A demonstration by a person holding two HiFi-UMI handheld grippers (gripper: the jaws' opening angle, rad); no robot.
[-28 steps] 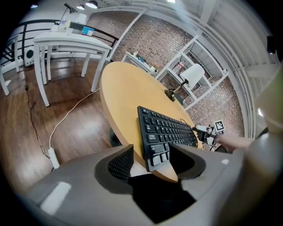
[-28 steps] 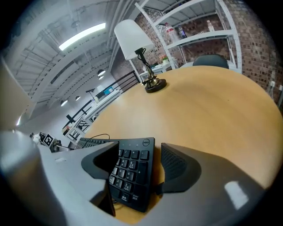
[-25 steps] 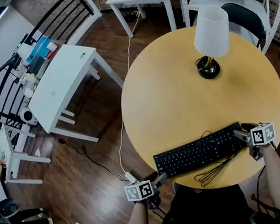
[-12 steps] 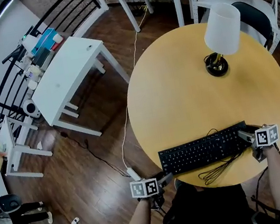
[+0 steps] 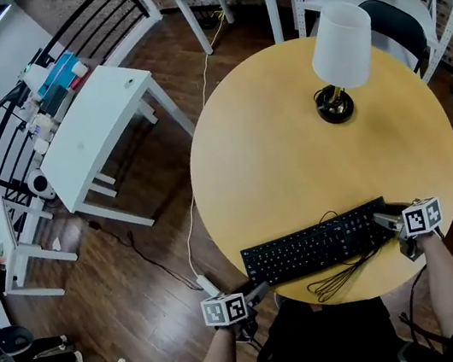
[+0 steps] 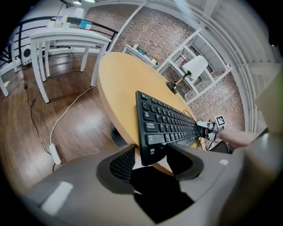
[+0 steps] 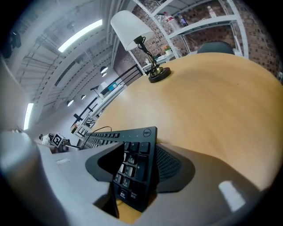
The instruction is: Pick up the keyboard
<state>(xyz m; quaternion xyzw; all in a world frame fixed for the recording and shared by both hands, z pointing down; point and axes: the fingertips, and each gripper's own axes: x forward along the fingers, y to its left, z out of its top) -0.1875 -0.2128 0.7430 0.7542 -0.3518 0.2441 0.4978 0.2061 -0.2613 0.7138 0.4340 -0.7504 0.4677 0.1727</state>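
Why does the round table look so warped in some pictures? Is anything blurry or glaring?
Left gripper view: the wide lens bows the table; corners go black; keyboard sharp. Right gripper view: same bowing, bright ceiling strips glare, lamp crisp. Head view: milder curving, even light.

Bare tabletop [image 5: 293,164] spans mid-frame; lamp [image 5: 342,47] stands upper right, keyboard [image 5: 316,247] and tangled cable [image 5: 341,279] crowd the lower edge.
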